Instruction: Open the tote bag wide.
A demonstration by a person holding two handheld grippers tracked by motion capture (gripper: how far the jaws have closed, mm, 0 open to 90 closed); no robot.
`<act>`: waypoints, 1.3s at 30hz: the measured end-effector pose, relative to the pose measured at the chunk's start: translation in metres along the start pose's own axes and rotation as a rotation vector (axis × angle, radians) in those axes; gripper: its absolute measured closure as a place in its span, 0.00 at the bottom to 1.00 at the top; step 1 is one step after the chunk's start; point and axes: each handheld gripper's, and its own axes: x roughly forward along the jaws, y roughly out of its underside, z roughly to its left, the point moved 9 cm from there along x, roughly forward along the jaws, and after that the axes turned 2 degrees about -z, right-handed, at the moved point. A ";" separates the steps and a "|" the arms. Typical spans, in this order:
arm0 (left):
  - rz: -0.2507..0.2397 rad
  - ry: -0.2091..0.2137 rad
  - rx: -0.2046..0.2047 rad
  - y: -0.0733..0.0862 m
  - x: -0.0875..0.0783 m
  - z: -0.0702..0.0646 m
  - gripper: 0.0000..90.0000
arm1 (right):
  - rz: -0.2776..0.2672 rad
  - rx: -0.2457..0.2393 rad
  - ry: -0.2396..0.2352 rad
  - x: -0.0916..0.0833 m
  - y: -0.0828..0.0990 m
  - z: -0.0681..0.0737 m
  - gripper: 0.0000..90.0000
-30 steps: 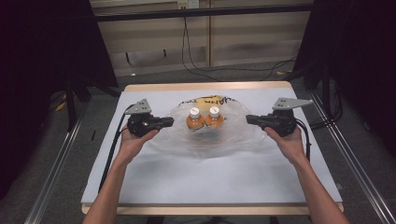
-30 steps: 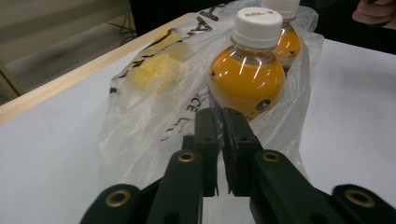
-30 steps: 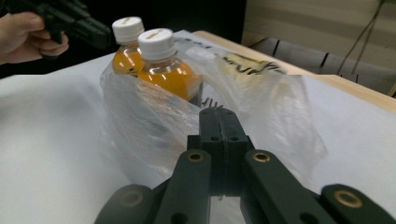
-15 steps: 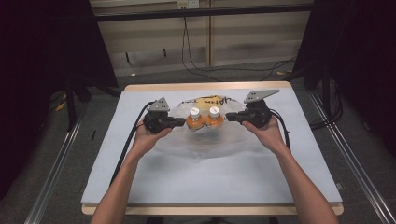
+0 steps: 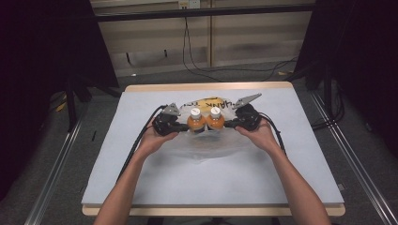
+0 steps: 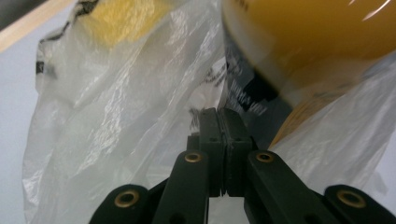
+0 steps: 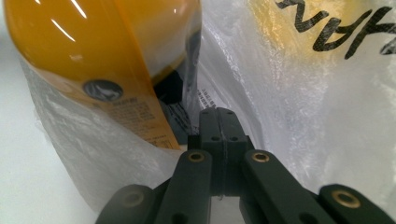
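Two orange juice bottles with white caps, the left bottle (image 5: 195,122) and the right bottle (image 5: 215,120), stand side by side on a clear plastic bag (image 5: 206,144) printed in yellow and black. My left gripper (image 5: 184,127) is shut, its tips right beside the left bottle. My right gripper (image 5: 228,124) is shut too, just beside the right bottle. In the left gripper view the closed gripper (image 6: 223,113) points at crinkled bag film (image 6: 116,102) below an orange bottle (image 6: 317,42). In the right gripper view the closed gripper (image 7: 218,112) sits by a bottle (image 7: 93,51) and the bag (image 7: 303,93).
A pale blue-grey mat covers the table (image 5: 141,168), which has a wooden rim. Black cables trail from both grippers along the person's forearms. Dark frame posts and floor cables lie beyond the far edge.
Both hands have moved inward from the bag's outer sides and slightly down, until the grippers flank the two bottles. The jaws stay shut and the bottles have not moved.
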 end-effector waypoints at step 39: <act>0.206 -0.139 0.031 0.055 -0.001 0.033 1.00 | 0.222 -0.074 0.148 0.009 0.052 -0.031 1.00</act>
